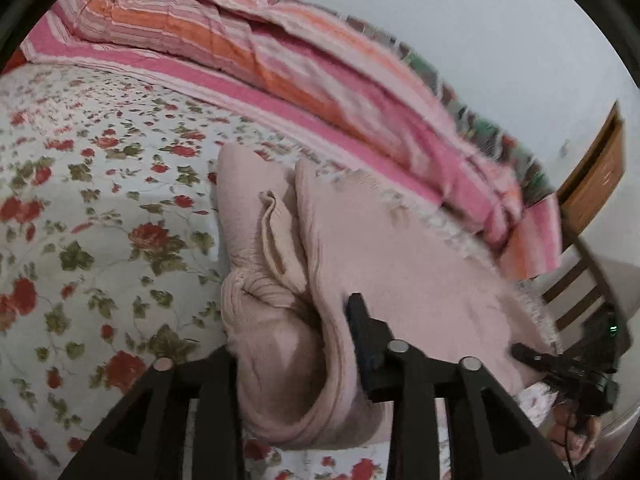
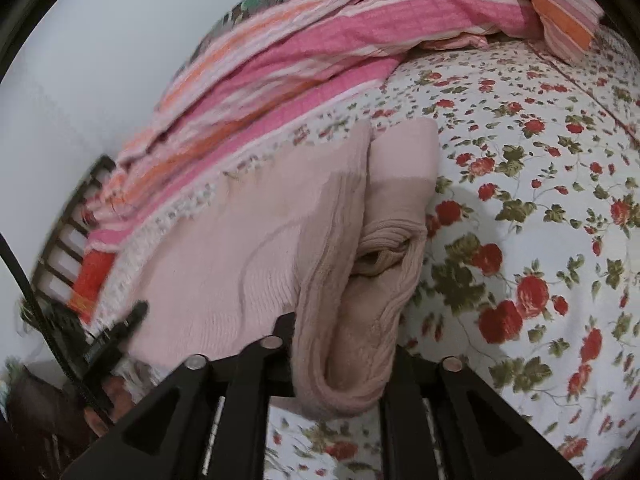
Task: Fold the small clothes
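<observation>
White floral bedspread with red roses at 9 o'clock, pink-and-orange striped blanket bunched toward 12, wooden slatted chair at 3, pale wall behind.

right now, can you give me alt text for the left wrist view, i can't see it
A pale pink knit garment, partly folded, lies on a floral bedspread, its near fold bunched between the fingers of the left gripper. Behind it a pink and orange striped blanket is heaped against a white wall, and the right gripper shows at the garment's right edge.
</observation>
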`<state>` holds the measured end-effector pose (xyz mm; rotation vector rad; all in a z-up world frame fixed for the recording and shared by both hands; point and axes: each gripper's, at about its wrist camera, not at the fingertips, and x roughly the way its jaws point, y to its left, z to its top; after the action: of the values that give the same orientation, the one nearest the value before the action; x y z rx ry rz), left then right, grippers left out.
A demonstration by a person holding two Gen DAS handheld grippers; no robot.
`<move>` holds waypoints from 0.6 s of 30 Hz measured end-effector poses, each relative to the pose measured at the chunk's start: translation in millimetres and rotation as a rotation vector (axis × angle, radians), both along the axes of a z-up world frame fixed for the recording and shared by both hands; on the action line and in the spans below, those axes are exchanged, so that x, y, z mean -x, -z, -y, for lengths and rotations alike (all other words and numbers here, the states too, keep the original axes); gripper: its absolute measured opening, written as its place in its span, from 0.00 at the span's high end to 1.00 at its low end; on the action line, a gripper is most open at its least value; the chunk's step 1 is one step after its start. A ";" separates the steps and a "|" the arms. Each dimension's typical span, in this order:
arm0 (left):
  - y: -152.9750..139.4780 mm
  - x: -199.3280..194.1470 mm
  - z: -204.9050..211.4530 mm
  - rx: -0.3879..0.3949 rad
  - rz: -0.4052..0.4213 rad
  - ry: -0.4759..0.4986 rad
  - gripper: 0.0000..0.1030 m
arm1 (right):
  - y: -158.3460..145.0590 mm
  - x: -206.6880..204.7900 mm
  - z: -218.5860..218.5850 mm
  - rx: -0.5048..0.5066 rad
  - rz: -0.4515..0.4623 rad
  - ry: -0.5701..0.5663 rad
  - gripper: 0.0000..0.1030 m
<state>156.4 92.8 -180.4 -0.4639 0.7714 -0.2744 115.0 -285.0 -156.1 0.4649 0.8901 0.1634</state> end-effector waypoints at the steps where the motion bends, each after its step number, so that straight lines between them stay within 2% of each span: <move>1: -2.8 -1.7 -0.3 -0.019 0.006 -0.001 0.67 | -1.2 -0.1 -1.9 0.043 -0.006 -0.011 0.76; 7: -10.8 -12.3 -11.7 -0.026 0.027 -0.035 0.66 | -20.2 9.4 7.4 0.182 0.119 0.043 0.65; 9: -9.7 -18.5 -16.2 -0.009 -0.009 -0.043 0.66 | -24.6 7.9 18.1 0.184 0.153 0.084 0.64; 11: -9.3 -23.1 -23.2 0.049 -0.036 -0.050 0.66 | -27.3 0.5 27.7 0.157 0.159 0.095 0.64; 13: -8.4 -25.7 -29.7 0.069 -0.066 -0.086 0.63 | -28.5 -7.4 33.1 0.140 0.163 0.100 0.64; 14: -9.2 -25.7 -34.5 0.067 -0.069 -0.125 0.58 | -28.9 -12.1 34.7 0.140 0.164 0.103 0.64; 16: -11.6 -23.4 -43.9 0.015 -0.064 -0.240 0.50 | -30.0 -22.5 35.1 0.141 0.170 0.104 0.64; 18: -8.2 -25.9 -52.3 0.066 -0.064 -0.251 0.47 | -31.0 -32.6 30.5 0.149 0.178 0.097 0.64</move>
<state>182.3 145.1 -172.1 -0.6284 0.7591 -0.0510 147.5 -315.5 -125.1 0.3484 0.6980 0.0481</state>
